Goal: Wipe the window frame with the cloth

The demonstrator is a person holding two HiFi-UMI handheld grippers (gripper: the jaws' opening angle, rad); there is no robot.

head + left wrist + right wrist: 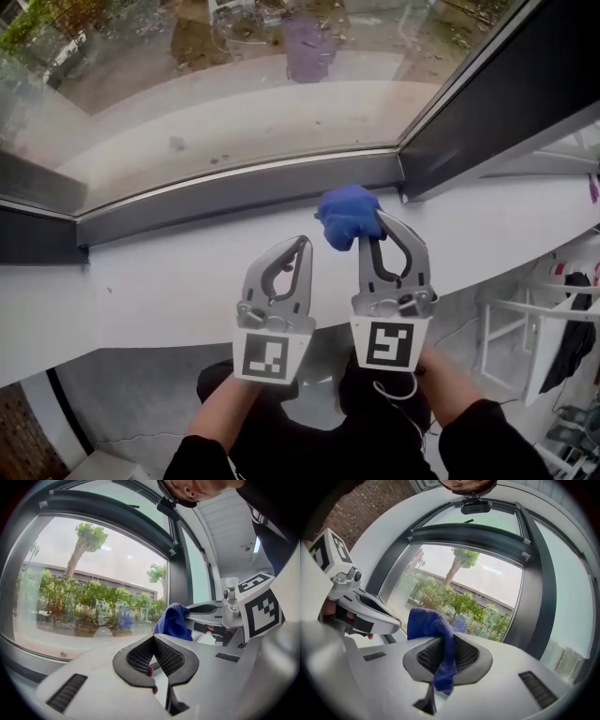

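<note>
White sill surface [159, 281] runs under both grippers, w/ the dark window frame [234, 192] along its far edge.

Left gripper [302, 246]: jaws together at the tips, nothing btwn them. It hangs over the sill, short of the frame.

Right gripper [379, 223], just beside the left one & a bit further fwd: jaws clamped on the blue cloth [347, 214]. Its own view shows a fold pinched btwn the ribbed pads, w/ a short tail hanging back toward the handle. The main wad bulges out past the tips & to their left.

Key relation: the frame's bottom rail lies straight ahead of the right gripper, just past the wad. Can't tell whether the cloth is touching the rail or the sill. The rail's long axis runs crosswise to the gripper, left to right in a gentle curve, & meets a corner post [487, 103] off to the gripper's right.

Judgement: the wipe looks like a sideways sweep along the rail, prob. leftward from the corner, not a push fwd. The right gripper is nearer & has the cloth, so the job is its own; the left is spare. Only a narrow fold is pinched, so drag could pull it loose.

Beyond the frame: glass pane [234, 103], then shrubs & a tree [461, 559] outside.
</note>
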